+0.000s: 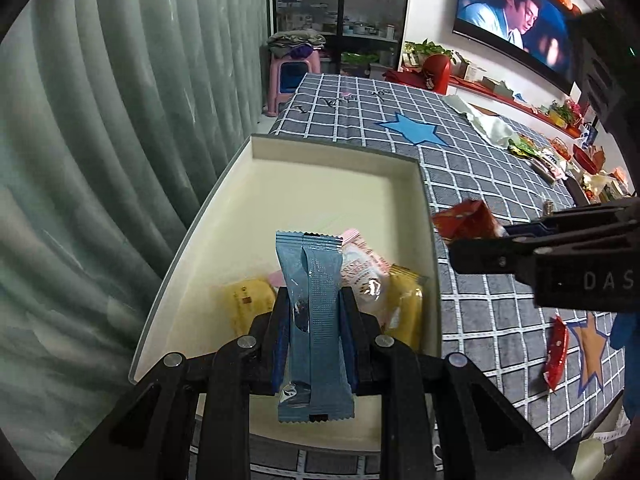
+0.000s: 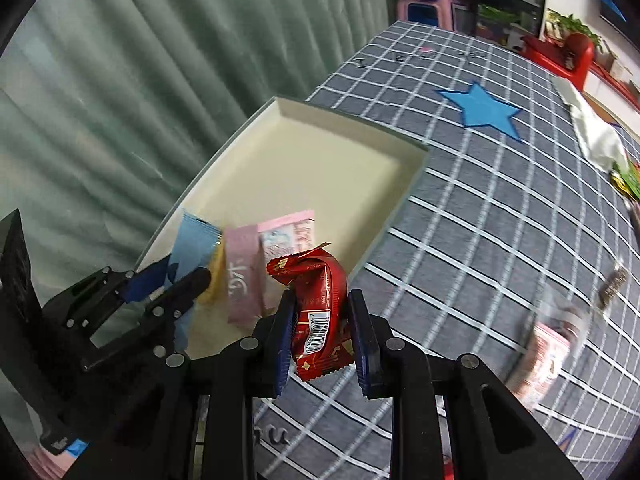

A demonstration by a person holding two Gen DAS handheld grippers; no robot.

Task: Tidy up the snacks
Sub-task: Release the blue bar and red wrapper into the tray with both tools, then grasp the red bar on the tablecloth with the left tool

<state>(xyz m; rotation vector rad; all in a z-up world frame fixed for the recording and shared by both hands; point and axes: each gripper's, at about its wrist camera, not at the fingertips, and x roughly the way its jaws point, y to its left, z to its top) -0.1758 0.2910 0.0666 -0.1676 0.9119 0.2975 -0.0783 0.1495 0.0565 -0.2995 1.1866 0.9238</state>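
My left gripper (image 1: 314, 304) is shut on a long blue snack packet (image 1: 312, 280), held upright over the near end of the cream tray (image 1: 332, 188). Below it in the tray lie yellow packets (image 1: 248, 304) and a pink-and-white packet (image 1: 362, 264). My right gripper (image 2: 322, 312) is shut on a crumpled red packet (image 2: 320, 304), just outside the tray's (image 2: 320, 160) near right edge. In the left wrist view the right gripper (image 1: 472, 240) comes in from the right with the red packet (image 1: 466, 220). In the right wrist view the left gripper (image 2: 180, 272) holds the blue packet (image 2: 196, 244) beside pink packets (image 2: 244, 276).
The table wears a grey checked cloth with a blue star (image 1: 416, 130). A red packet (image 1: 556, 356) lies near the front right. A white cloth (image 1: 492, 124) and a heap of snacks (image 1: 560, 160) sit further right. A green curtain (image 1: 100, 160) hangs left of the tray.
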